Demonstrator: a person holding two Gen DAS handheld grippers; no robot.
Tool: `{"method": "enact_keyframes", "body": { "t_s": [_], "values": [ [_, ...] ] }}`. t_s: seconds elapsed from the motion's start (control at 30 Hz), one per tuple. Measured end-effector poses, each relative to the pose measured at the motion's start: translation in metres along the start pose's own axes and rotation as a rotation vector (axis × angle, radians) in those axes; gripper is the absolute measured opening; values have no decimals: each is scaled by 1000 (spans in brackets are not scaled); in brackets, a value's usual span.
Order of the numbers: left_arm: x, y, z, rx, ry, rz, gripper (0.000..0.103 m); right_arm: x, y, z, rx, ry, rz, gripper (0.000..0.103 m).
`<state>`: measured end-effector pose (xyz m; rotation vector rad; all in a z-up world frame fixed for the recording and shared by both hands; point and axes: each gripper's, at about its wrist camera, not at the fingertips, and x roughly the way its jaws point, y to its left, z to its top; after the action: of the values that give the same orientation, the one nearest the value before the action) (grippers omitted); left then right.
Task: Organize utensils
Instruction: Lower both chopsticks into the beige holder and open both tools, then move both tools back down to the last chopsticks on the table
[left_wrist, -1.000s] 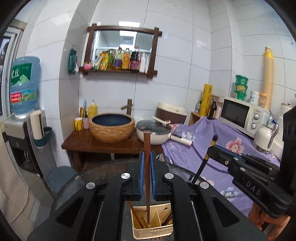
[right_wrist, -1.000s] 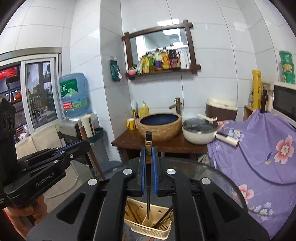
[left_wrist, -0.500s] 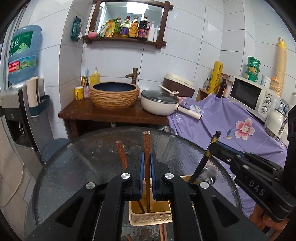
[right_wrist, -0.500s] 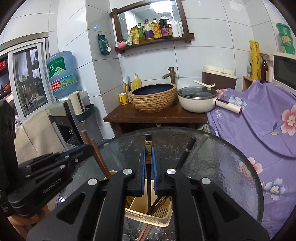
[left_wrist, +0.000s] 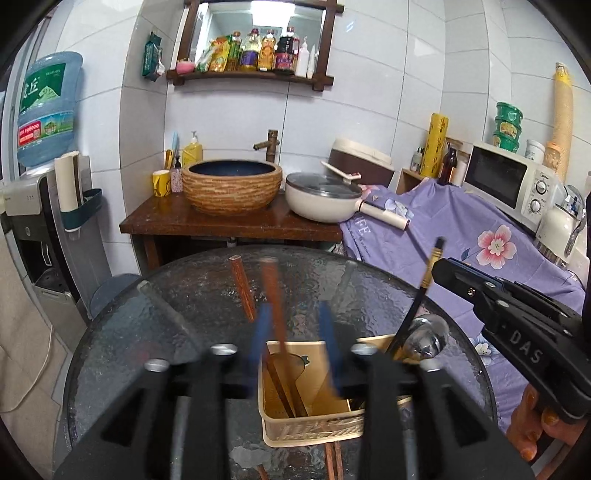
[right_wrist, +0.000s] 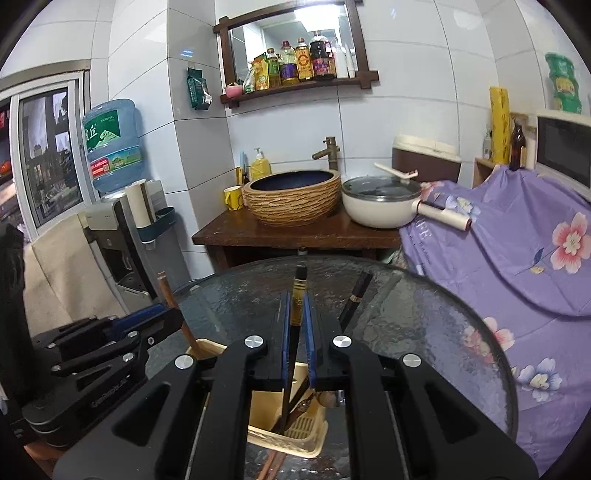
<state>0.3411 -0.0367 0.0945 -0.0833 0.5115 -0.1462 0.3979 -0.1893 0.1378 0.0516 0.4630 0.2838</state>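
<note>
A beige utensil basket (left_wrist: 310, 424) stands on a round glass table (left_wrist: 177, 332). My left gripper (left_wrist: 293, 332) is open right above it, blurred by motion. A brown chopstick (left_wrist: 275, 306) stands loose between its jaws, its lower end in the basket beside a second brown chopstick (left_wrist: 242, 288). My right gripper (right_wrist: 295, 332) is shut on a black chopstick (right_wrist: 295, 317) with a gold band, whose tip reaches down into the basket (right_wrist: 291, 435). Another black chopstick (right_wrist: 354, 295) leans in the basket. A metal spoon (left_wrist: 424, 339) rests in the basket's right side.
Behind the table stands a wooden counter (left_wrist: 229, 221) with a woven basin (left_wrist: 232, 184) and a white pan (left_wrist: 325, 199). A purple flowered cloth (left_wrist: 461, 236) covers things at the right, by a microwave (left_wrist: 513, 181). A water dispenser (left_wrist: 40, 184) stands at the left.
My left gripper has opened and let go of the brown chopstick, which now stands in the basket. Both grippers have come down closer to the basket. The right stays shut.
</note>
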Motion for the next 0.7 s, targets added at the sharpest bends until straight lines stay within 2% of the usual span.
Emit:
{"method": "enact_keyframes", "body": {
  "t_s": [0.03, 0.07, 0.1, 0.3, 0.33, 0.4, 0.47, 0.57, 0.7],
  "values": [
    [-4, 1, -1, 0, -11, -2, 51, -4, 1, -1, -5, -9, 4, 23],
    [-11, 1, -2, 3, -28, -3, 53, -7, 1, -1, -6, -17, 5, 32],
    [-16, 1, -4, 6, -36, -4, 57, -12, 1, -2, -5, -38, -1, 47],
    [-51, 8, -28, 10, -69, 6, 78, -48, 10, -21, -29, -80, -25, 49],
    [-56, 11, -34, 13, -68, 13, 80, -54, 12, -27, -32, -78, -24, 52],
    [-62, 16, -49, 24, -51, 37, 80, -66, 17, -46, -37, -61, -19, 59],
    [-63, 23, -64, 26, -23, 64, 80, -67, 23, -68, -60, -10, -15, 60],
    [-49, 39, -98, -8, 82, 106, 79, -58, 32, -108, -99, 84, -54, 60],
    [-20, 51, -140, -33, 240, 100, 63, -30, 32, -163, -44, 268, -52, 60]
  ]
}}
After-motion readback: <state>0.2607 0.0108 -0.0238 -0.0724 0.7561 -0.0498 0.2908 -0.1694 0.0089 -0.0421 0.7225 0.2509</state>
